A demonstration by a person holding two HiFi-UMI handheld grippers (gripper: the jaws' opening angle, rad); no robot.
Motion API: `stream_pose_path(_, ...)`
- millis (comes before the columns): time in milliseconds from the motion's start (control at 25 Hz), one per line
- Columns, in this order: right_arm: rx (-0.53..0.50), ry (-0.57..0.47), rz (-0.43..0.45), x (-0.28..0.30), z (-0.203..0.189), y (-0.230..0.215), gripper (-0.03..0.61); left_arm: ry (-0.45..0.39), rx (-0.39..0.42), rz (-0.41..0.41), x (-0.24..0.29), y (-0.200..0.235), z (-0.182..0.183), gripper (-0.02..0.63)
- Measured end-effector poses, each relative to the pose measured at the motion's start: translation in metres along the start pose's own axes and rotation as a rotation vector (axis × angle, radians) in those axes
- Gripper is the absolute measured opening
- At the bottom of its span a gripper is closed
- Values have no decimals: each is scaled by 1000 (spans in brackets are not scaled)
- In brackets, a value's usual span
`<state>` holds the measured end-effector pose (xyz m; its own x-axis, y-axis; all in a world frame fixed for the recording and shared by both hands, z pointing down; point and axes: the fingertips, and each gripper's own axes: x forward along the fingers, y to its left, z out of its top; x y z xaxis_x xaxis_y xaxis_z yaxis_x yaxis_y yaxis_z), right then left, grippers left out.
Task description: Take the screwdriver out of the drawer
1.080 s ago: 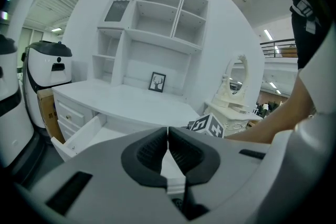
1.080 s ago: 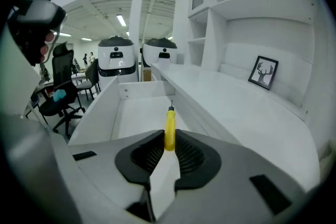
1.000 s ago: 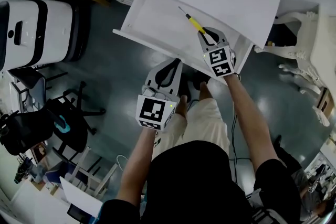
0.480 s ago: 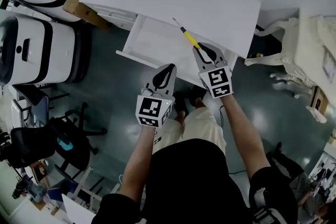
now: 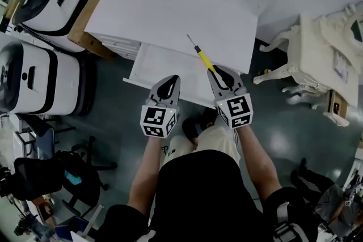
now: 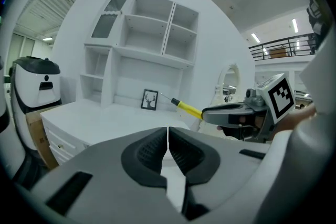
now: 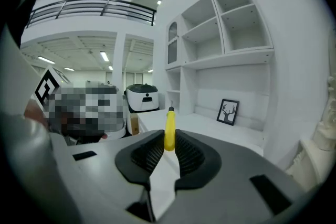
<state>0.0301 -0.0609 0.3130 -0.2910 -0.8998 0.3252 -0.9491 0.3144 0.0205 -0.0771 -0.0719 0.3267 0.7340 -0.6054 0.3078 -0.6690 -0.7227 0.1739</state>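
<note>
The right gripper, clamped on the screwdriver, had risen above the drawer — extraction looked done; left gripper closed, empty.

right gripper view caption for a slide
Right gripper clamping the yellow screwdriver, white desk and deer picture beyond.

Black shirt, beige shorts; grey left tongs and right tongs bear black-and-white marker cubes.
</note>
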Motion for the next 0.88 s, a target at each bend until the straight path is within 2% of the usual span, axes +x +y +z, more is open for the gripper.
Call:
stream_pose_path(200,47,-59,-45,-38,21,-8,80,-21,15,-11,-6,-10,20,29)
stream_pose_path(600,100,-130,-104,-92,35,-14,80,-42,33,-42,-17,-31,37,29)
stream_pose_path(880,113,-154,-107,-109,34,-4,80,-61,41,-57,-22,-44,41,29)
